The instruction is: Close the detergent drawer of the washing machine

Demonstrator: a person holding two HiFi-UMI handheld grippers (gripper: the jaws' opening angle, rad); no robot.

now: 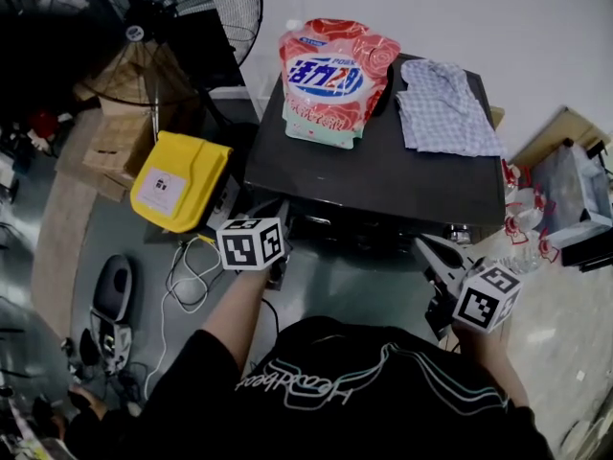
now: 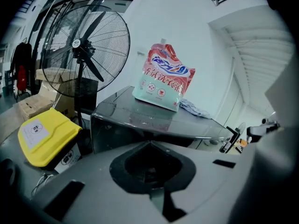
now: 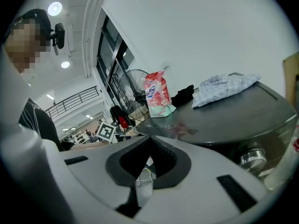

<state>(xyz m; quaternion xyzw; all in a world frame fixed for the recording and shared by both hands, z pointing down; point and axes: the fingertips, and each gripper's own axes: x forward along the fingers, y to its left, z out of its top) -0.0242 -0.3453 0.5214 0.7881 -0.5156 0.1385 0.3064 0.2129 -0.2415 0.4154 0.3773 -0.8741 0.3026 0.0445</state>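
Dark grey and glossy, the washing machine (image 1: 383, 175) stands directly in front of the person, seen from above in the head view. On its lid, toward the back left, a red and pink detergent pouch (image 1: 330, 80) with a pale green base stands upright; beside it, toward the back right and apart from it, a checked shirt (image 1: 442, 108) lies crumpled. The upper front panel (image 1: 383, 226) shows only as a shadowed band under the lid's edge, and the detergent drawer cannot be picked out within it, so whether it is pushed in or pulled out cannot be determined. A silver dial (image 3: 252, 157) is visible on the front at the machine's right end. The left gripper (image 2: 149, 143) is held near the machine's front left corner, clear of the surface; its fingers are brought together at the tips with nothing between them. The right gripper (image 3: 148, 139) is held near the front right corner, lower than the lid's edge, also clear of the machine; its fingers likewise meet at the tips and carry nothing. Neither gripper touches the front panel. To the left of the machine a pedestal fan (image 1: 182, 17) stands behind a yellow bag (image 1: 182, 180), with cardboard boxes (image 1: 120, 137) further left. Light-coloured cables (image 1: 187, 281) lie looped on the floor below the left gripper.
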